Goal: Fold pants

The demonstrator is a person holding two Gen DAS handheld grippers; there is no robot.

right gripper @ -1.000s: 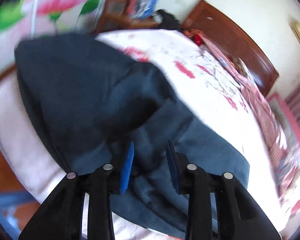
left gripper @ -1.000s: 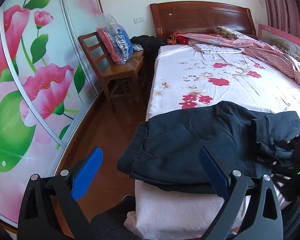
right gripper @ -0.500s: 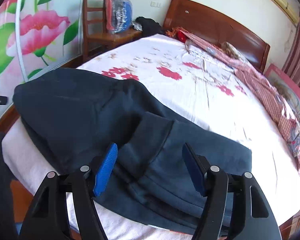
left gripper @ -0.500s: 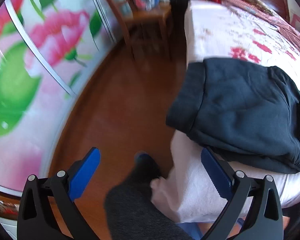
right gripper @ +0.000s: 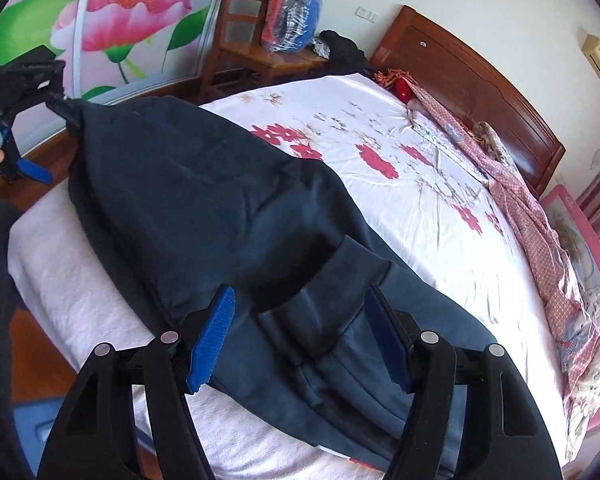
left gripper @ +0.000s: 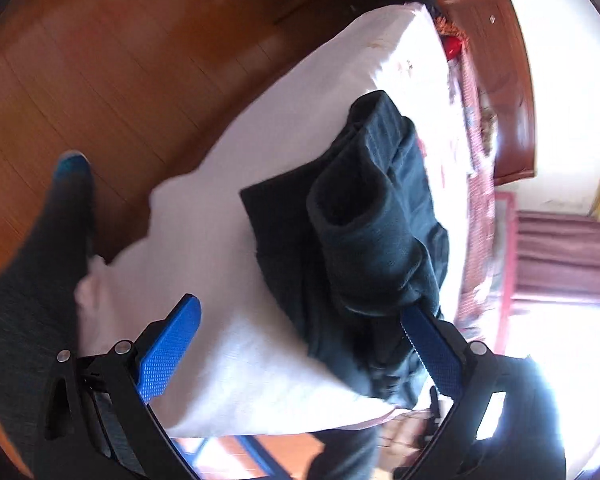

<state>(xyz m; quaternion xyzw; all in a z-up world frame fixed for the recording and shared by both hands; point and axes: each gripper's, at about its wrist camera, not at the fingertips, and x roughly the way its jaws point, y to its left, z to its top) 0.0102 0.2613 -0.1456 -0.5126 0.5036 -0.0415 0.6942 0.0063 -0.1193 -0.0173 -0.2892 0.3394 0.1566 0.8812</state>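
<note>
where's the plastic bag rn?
Right wrist view, top centre: the plastic bag sits on the wooden chair against the floral wardrobe, left of the headboard and beyond the pants on the bed.

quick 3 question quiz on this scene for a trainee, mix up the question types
1. True or false: the right gripper is shut on the pants.
2. What sits on the wooden chair? A: a plastic bag with things inside. B: a stack of books. C: a lamp.
3. Fill in: the pants lie near the foot end of the ___.

Key:
1. False. Its jaws stand open above the cloth.
2. A
3. bed
</note>
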